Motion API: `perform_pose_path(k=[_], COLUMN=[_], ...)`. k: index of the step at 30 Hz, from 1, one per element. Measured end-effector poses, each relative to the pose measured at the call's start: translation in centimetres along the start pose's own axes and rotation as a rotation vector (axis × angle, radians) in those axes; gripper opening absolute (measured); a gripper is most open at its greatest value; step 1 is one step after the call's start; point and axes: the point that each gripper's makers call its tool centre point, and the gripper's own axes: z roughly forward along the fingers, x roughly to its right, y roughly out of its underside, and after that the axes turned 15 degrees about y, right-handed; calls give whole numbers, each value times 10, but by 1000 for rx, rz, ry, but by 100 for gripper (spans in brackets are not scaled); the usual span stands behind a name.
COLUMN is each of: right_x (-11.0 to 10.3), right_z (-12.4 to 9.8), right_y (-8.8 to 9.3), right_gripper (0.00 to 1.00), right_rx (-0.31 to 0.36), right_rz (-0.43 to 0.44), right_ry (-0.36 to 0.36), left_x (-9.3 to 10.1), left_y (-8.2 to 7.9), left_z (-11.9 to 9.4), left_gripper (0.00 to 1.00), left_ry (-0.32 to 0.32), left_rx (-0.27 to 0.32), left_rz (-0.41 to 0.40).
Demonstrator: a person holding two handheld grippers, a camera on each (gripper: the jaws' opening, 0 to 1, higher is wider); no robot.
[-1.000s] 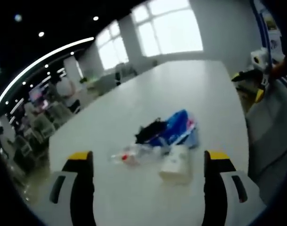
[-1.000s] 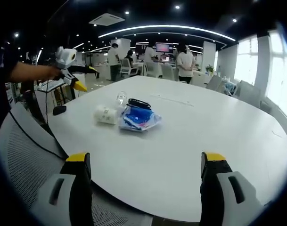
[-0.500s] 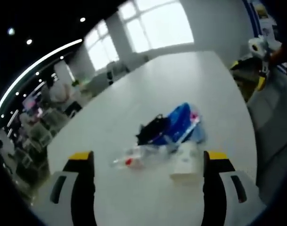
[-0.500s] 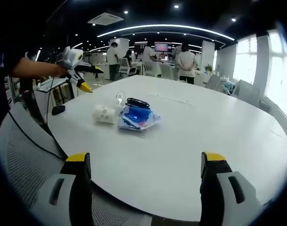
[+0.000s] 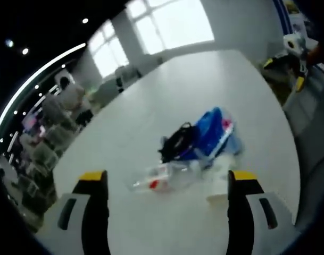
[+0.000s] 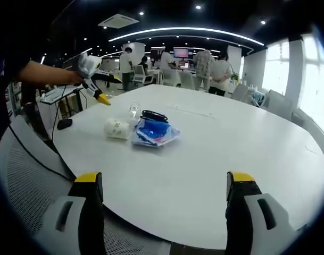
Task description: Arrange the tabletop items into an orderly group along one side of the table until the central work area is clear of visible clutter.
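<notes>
In the right gripper view our right tongs (image 6: pixel 164 183) stand wide and hold nothing, at the near edge of the white table (image 6: pixel 231 154). The clutter sits at about 11 o'clock: a white roll (image 6: pixel 117 128), a blue packet (image 6: pixel 154 132), a black item (image 6: pixel 154 115) and a clear bottle (image 6: pixel 134 110). Our left tongs (image 5: pixel 167 183), also wide and bare, hover over that pile, the bottle (image 5: pixel 162 178) nearest them.

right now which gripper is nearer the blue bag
Left. The left gripper hangs close over the blue bag and the clutter beside it, jaws open. The right gripper sits back at the table edge, the bag well ahead of it.
</notes>
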Motion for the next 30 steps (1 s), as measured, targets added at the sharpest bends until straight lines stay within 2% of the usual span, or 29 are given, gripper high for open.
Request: perform_pose_path(k=[7,12,20,28,30], right_x=[-1,-2,0,0,1], right_z=[0,0,1,1,1], right_y=[1,2,3,2,2], right_gripper=[96,96,96,95,95], right_rx=[-4,-9,-15,-14,-9], right_rz=[-2,-5,-4,-3,-2], right_ry=[-3,-5,3,9,13], left_x=[-2,-10,-17,-26,-27], left_y=[6,12,13,11,14], left_z=[10,16,25,38,41], left_gripper=[86,87,86,81,79], left_ry=[43,66,108,154,166], left_rx=[-67,-107,-133,-143,-163], left_rz=[84,122,146,182,199])
